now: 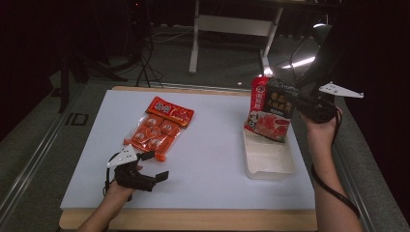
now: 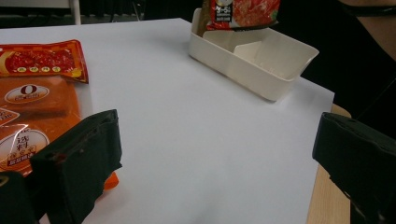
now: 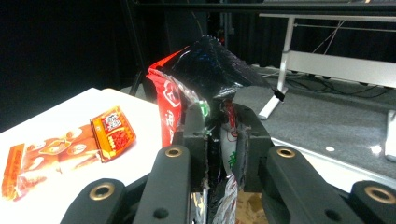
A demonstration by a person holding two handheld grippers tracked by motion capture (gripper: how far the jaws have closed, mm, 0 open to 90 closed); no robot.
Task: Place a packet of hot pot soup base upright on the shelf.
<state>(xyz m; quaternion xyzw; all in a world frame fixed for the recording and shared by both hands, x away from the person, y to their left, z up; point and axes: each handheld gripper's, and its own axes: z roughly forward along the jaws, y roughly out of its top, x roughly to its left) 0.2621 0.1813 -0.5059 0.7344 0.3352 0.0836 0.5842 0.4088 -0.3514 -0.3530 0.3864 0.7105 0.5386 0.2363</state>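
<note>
My right gripper pinches the dark pouch by its edge, hanging upright over the tray's far end near the board's right edge. My left gripper rests spread near the front-left corner, just beside the orange packet.

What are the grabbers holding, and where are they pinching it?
The right gripper pinches the dark sauce packet by its top edge, over the white tray. The left gripper is open, holding nothing.
</note>
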